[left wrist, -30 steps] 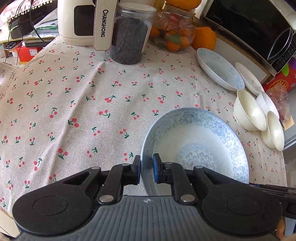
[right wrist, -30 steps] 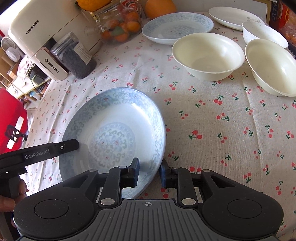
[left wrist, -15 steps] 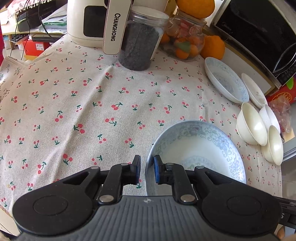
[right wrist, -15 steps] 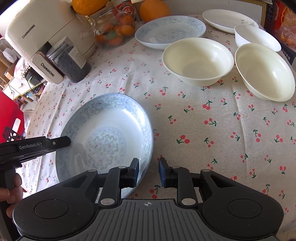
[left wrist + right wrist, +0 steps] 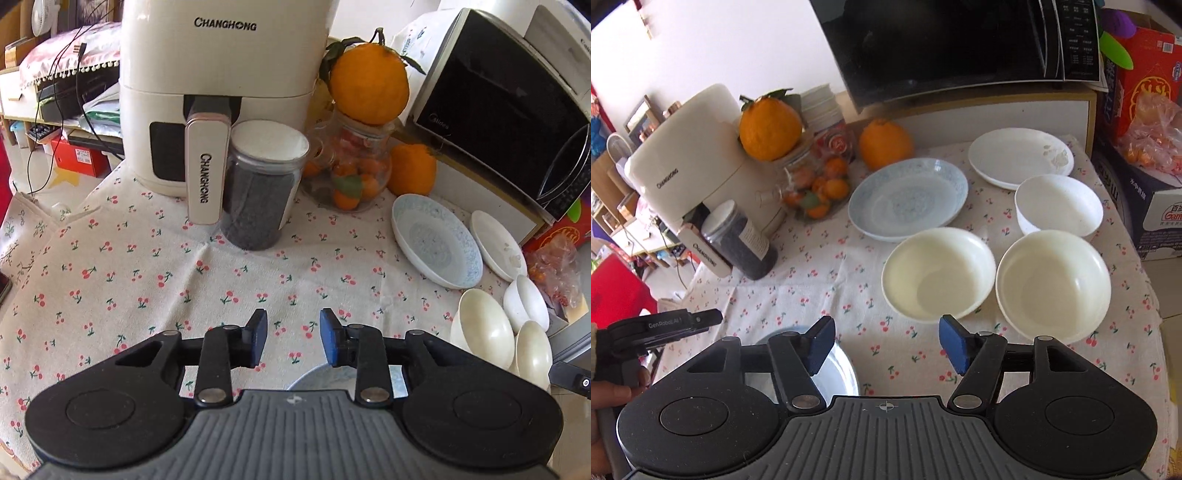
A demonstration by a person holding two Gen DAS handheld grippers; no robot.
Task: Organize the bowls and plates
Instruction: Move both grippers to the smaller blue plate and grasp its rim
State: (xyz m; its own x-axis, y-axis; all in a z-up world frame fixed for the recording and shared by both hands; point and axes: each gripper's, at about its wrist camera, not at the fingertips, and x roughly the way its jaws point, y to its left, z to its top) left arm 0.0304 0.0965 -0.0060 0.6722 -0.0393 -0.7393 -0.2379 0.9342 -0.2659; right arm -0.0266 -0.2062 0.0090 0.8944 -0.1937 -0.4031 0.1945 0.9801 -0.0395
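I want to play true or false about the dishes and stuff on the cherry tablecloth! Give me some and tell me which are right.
1. An orange sits on top of the glass jar of small fruit. True.
2. The right gripper is holding a cream bowl. False: its jaws are opening with nothing between them.
3. Two cream bowls stand side by side on the tablecloth. True.
4. The blue patterned plate is stacked on the white plate. False: they lie apart, side by side.
5. The jar of dark grains has no lid. False: a white lid covers it.
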